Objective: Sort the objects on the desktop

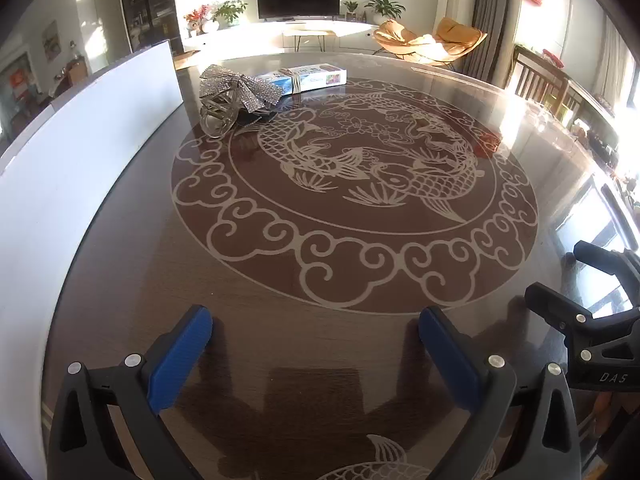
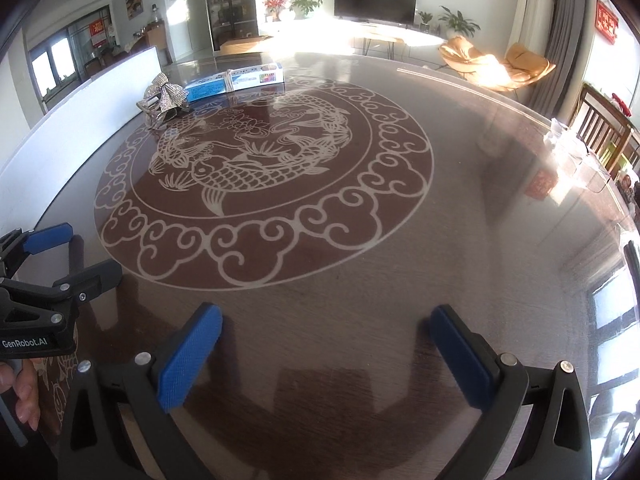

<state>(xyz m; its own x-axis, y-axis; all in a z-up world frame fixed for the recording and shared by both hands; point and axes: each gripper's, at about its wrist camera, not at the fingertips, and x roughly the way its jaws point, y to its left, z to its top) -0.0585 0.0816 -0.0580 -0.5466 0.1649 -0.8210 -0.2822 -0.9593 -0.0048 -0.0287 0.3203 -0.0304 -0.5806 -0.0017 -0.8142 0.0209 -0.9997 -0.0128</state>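
Across the lower edge of the left wrist view, the left tool (image 1: 316,344) hovered over bare table (image 1: 280,312) with its blue pads wide apart and nothing between them, seemingly poised for a reach not yet begun. At upper left lay the task's things: a glittery bow (image 1: 240,88) on a clear clip (image 1: 218,114), touching a blue box (image 1: 308,78) behind it. A white board (image 1: 88,128) ran along the left edge, close beside them, and could crowd an approach from that side. The right tool (image 1: 576,284) showed at lower right.

At the bottom of the right wrist view, the right tool (image 2: 326,340) was likewise spread and empty. Bow (image 2: 168,94), clip (image 2: 150,110) and box (image 2: 240,78) sat upper left, well away, with open table (image 2: 400,260) between. The left tool (image 2: 72,252) entered at left, jaws parted. Clear plastic items (image 2: 572,152) lay at the right rim.
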